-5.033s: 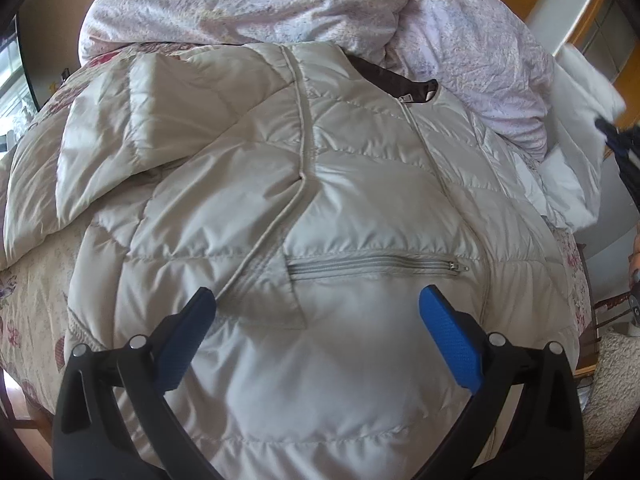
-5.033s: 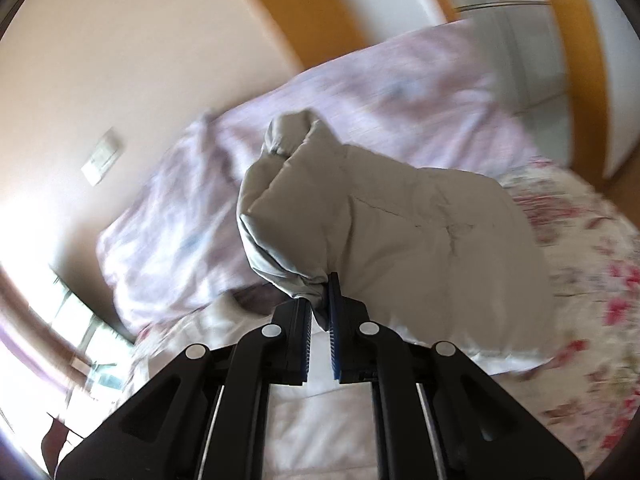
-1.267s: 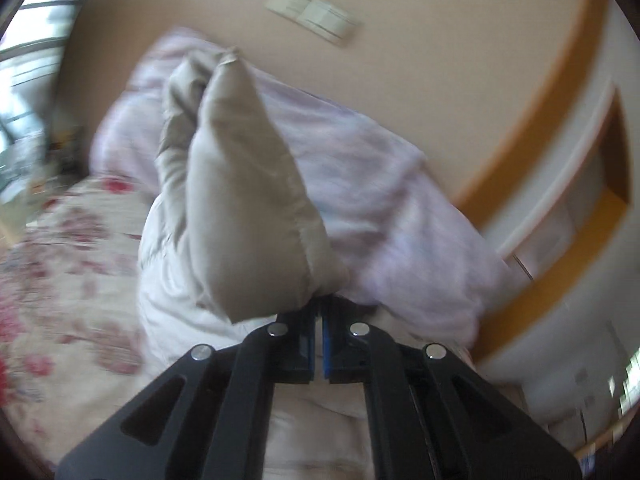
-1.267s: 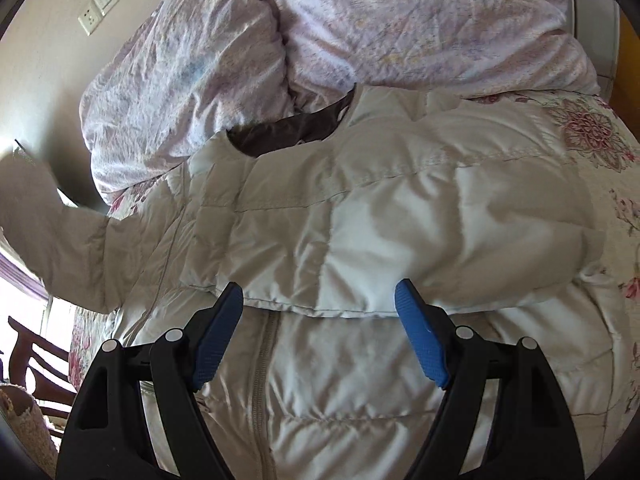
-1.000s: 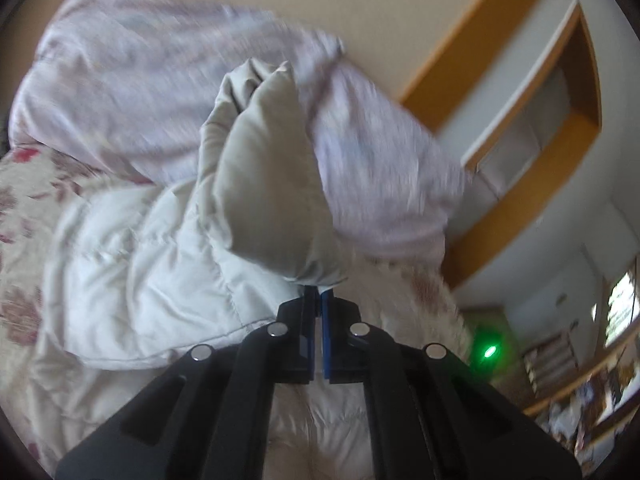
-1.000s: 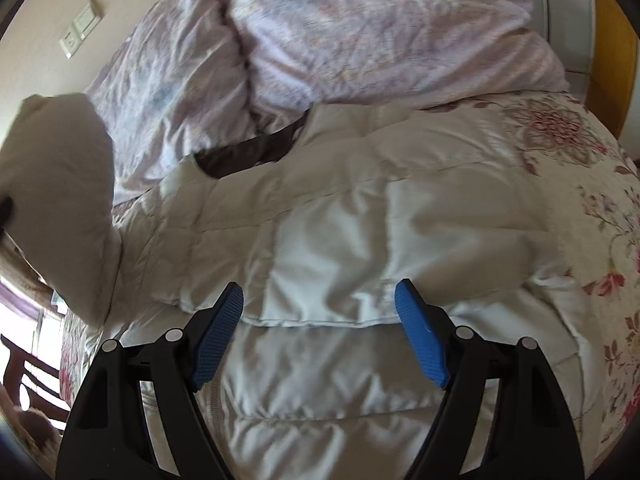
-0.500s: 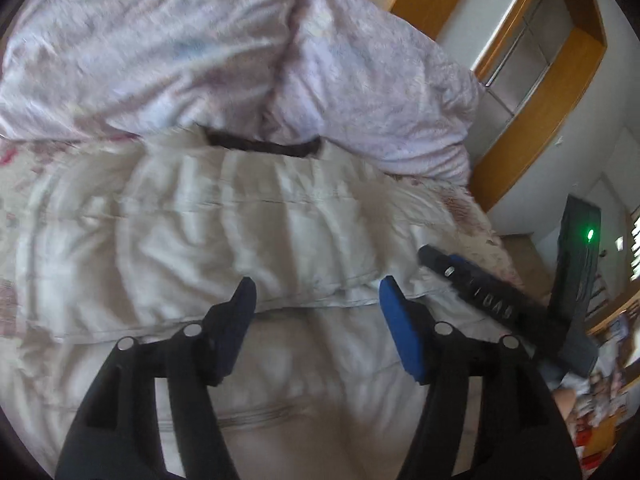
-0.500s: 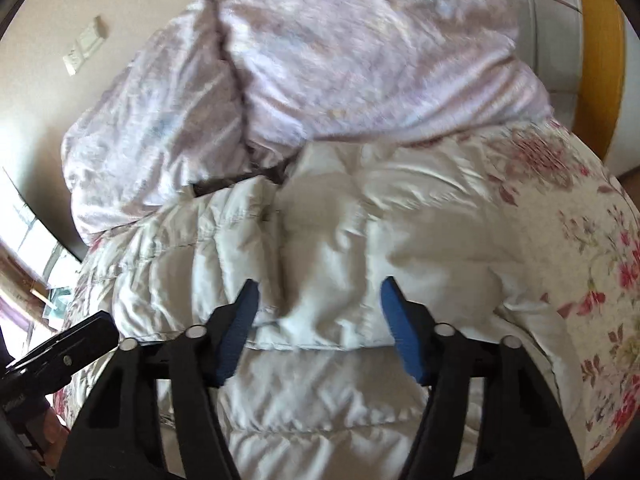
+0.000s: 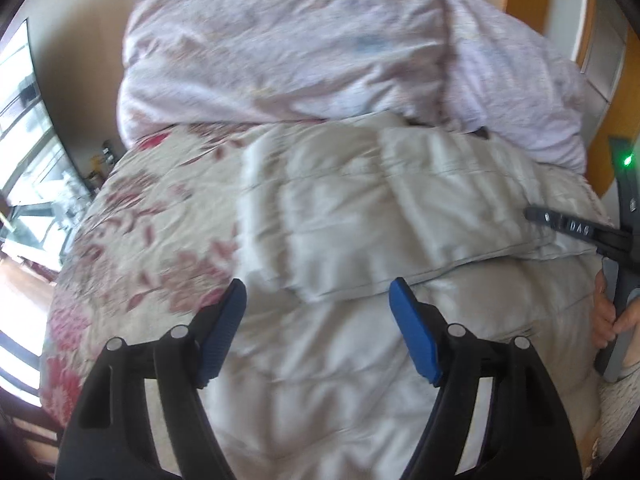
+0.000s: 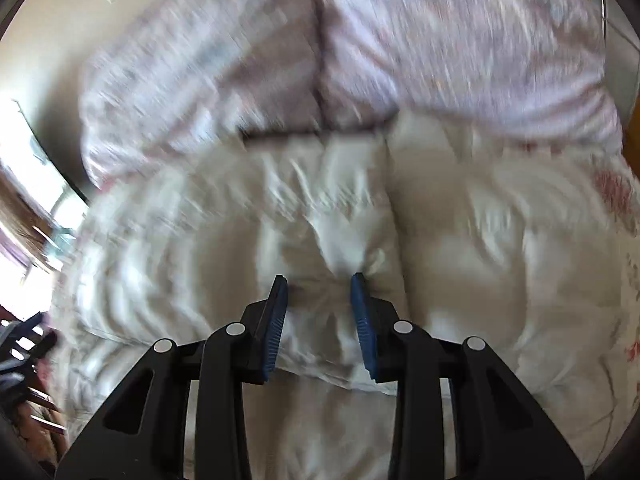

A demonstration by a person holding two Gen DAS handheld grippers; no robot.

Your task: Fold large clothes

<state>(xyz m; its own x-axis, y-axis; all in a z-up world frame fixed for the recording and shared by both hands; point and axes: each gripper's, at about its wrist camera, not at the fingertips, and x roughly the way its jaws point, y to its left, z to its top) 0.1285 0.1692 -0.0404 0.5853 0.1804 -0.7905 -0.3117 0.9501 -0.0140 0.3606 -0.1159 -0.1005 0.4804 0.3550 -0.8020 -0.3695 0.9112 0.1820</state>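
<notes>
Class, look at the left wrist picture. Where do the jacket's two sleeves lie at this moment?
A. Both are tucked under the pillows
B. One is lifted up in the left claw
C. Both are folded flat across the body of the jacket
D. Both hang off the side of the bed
C: the sleeves lie flat across the jacket, and the left claw stands open with nothing in it.

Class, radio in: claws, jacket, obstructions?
Left claw open, just released. Right claw closing on jacket fold. Sleeves folded in. Nothing blocking.
</notes>
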